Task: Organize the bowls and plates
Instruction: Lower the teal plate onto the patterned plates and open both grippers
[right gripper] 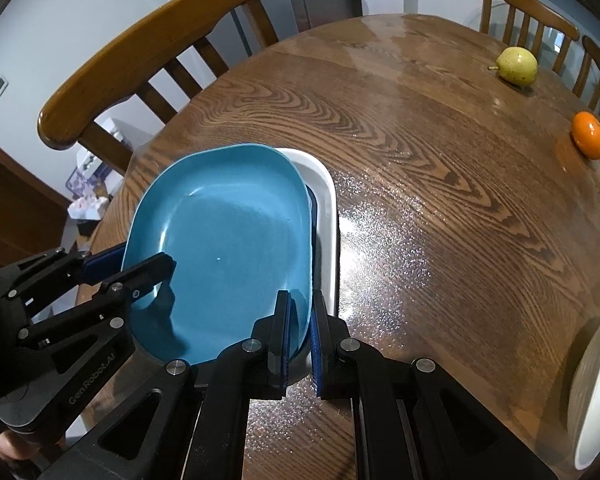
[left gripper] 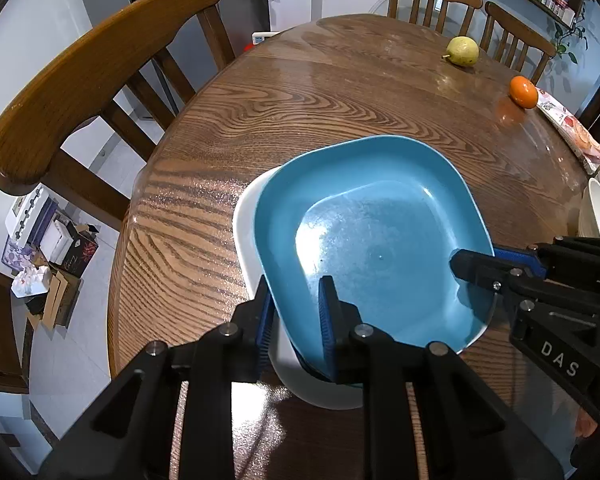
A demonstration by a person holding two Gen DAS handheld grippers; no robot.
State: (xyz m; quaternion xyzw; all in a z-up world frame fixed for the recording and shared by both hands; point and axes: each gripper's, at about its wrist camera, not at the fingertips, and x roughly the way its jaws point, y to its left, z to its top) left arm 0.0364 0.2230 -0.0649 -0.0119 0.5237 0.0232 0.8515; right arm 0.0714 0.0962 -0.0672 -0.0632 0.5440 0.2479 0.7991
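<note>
Between the fingers of my left tool (left gripper: 296, 316) sits the near rim of the blue plate (left gripper: 376, 240), clamped from both sides. My right tool (right gripper: 300, 328) grips the same plate's opposite edge in the same way. Held tilted, the plate rests partly inside a white dish (left gripper: 246, 236) standing on the desk (left gripper: 300, 100) near a wooden chair (left gripper: 80, 80). Far across the wood lie a pear (left gripper: 463, 51) and an orange (left gripper: 523, 91); white bowls (right gripper: 592, 392) sit at my right edge.
</note>
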